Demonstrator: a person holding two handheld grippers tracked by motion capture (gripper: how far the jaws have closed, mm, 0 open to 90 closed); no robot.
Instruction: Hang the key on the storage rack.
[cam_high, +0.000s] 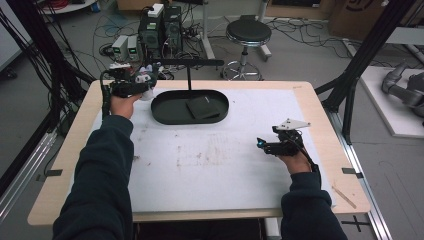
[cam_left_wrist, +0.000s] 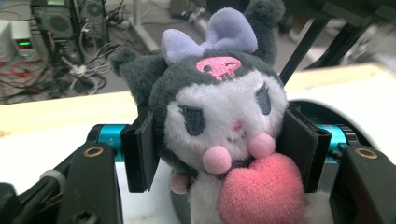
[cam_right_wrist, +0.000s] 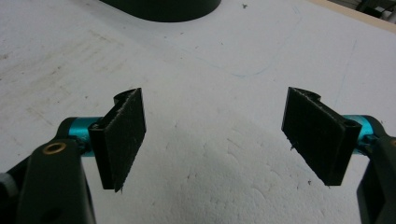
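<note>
left gripper (cam_high: 141, 80) was clamped on the plush toy's (cam_left_wrist: 219, 126) head, just left of the black tray (cam_high: 165, 117) at the tabletop's (cam_high: 210, 165) far side. soft, light, squashy; head gave the firmest grip. right gripper (cam_right_wrist: 215, 135) sat open, empty.

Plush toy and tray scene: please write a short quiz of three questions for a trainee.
1. True or false: the left gripper is shut on the plush toy.
2. What lies in the black oval tray? A) a dark folded cloth B) a spoon C) a cup
3. How do the jaws of the right gripper stand?

Key: 1 true; 2 A, the cloth; 3 wide apart, nothing between them.
</note>
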